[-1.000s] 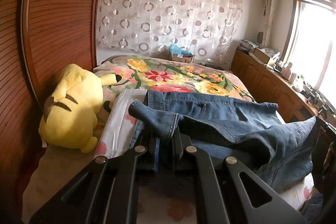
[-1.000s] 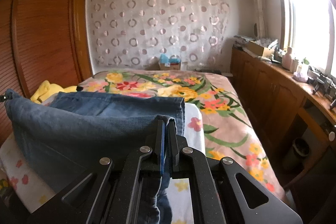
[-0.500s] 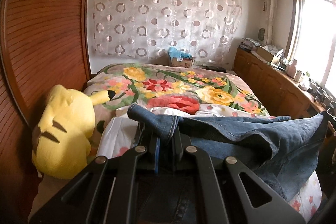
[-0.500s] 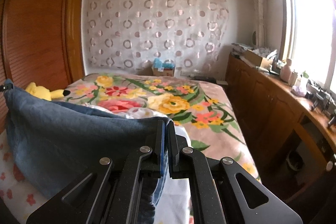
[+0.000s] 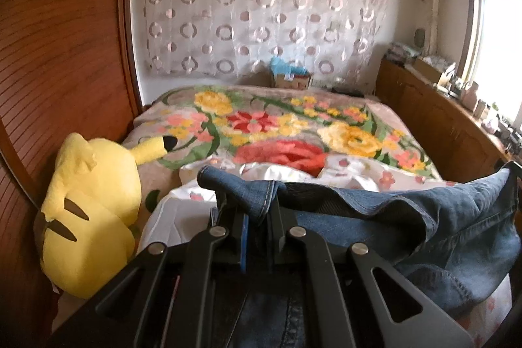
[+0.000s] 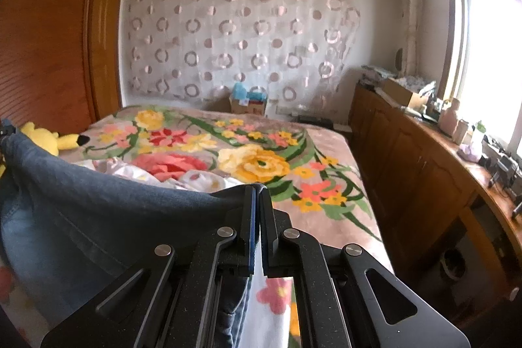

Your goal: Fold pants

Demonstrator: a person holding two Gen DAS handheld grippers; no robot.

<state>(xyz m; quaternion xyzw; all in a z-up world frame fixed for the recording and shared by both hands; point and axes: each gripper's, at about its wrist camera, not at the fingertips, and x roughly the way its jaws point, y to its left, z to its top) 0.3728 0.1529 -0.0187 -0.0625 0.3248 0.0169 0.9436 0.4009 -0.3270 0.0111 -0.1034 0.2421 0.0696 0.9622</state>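
Both hand-held grippers are clamped on the jeans (image 5: 407,217): left hand-held gripper (image 5: 257,211) and right hand-held gripper (image 6: 257,194) each pinch an edge. Since a second ago the denim has been drawn back off the bed (image 6: 326,152), now hanging between them; the fold appears underway.

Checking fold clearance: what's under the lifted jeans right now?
Under the jeans a white floral sheet shows, on the floral blanket. Both the left gripper and right gripper pinch denim. Anything directly beneath is covered.
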